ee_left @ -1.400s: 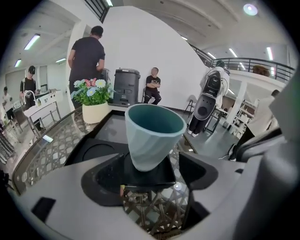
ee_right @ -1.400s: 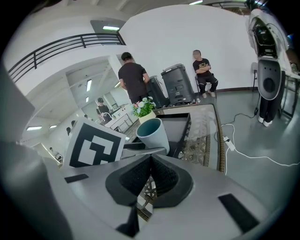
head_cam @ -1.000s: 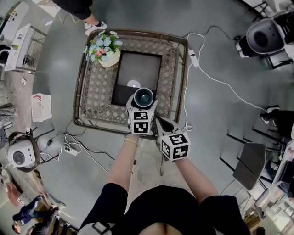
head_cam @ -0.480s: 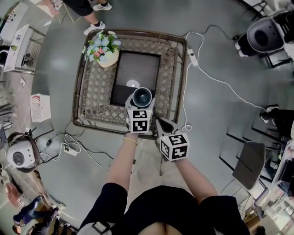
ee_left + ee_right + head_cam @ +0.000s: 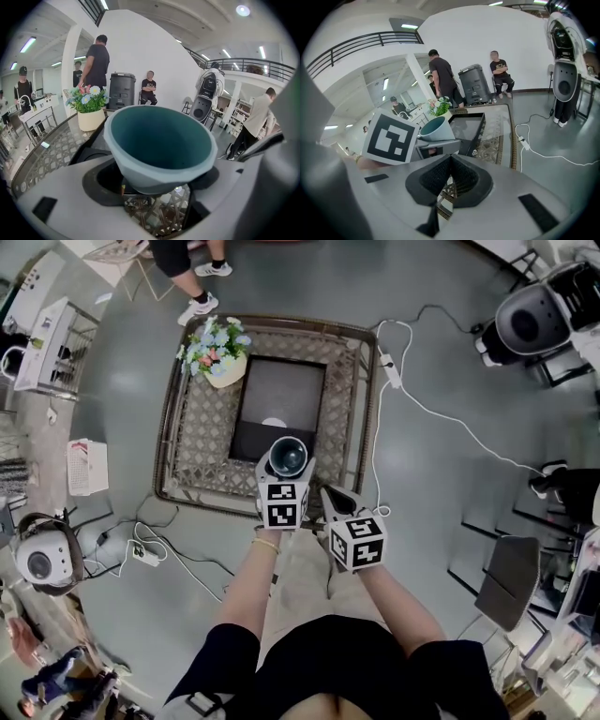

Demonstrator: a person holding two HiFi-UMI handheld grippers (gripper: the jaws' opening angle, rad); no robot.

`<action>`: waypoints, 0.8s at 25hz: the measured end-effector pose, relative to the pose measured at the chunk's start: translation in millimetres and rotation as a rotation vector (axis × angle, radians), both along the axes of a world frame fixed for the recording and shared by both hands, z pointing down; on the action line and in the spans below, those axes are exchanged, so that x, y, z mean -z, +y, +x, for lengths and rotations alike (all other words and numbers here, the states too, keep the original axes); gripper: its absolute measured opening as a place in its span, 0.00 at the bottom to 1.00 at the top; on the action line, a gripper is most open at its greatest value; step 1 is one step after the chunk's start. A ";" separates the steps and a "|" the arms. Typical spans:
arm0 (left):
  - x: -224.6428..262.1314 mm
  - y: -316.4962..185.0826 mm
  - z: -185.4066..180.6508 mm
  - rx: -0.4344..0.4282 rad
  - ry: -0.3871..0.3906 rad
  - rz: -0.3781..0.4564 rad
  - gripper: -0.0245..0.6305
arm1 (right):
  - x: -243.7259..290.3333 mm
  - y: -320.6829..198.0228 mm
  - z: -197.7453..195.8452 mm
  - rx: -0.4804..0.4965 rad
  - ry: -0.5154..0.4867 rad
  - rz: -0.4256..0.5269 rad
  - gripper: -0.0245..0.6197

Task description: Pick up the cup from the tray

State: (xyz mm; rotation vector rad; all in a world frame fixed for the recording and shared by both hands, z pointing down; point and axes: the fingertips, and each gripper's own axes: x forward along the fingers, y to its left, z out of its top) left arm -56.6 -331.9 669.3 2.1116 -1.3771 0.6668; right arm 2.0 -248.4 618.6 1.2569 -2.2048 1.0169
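Cup (image 5: 287, 454): one, teal inside, grey-blue outside, upright, mouth up. Clamped low on its sides between both jaws of left gripper (image 5: 286, 467), jaws wide around it after just closing in a little. Lifted clear of tray (image 5: 281, 381), over tray's near end in head view. In left gripper view, cup filling the middle, lattice tabletop showing under its base.

Right gripper (image 5: 450, 165): one, empty, both jaws pressed together, tips touching. Just beside left gripper on its right, over table's near rim in head view.

Marker cubes: two, one per gripper, left one (image 5: 283, 504) and right one (image 5: 357, 542). Forearms: two, one behind each gripper.

Tray: one, black, rectangular, lying mid-table. White disc (image 5: 274, 422): one, on tray near its near end, just beyond cup.

Table (image 5: 192, 437): one, lattice top, brown rim.

Flower pot (image 5: 225, 360): one, cream, with blue, white and pink flowers, at table's far left corner, just beside tray's far corner.

Power strip (image 5: 388, 369): one, white, on floor right of table, white cable trailing off to right.

Background people in left gripper view: one standing behind flowers, one seated by far wall, others too small to count.
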 end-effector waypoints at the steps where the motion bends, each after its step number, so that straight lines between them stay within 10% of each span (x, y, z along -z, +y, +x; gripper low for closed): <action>1: 6.1 5.2 0.4 -0.001 0.003 0.003 0.61 | 3.2 1.2 0.6 0.002 0.002 0.004 0.05; 20: 107.7 89.0 -14.2 0.088 0.068 0.053 0.61 | 59.5 16.5 -5.0 0.083 -0.008 0.136 0.05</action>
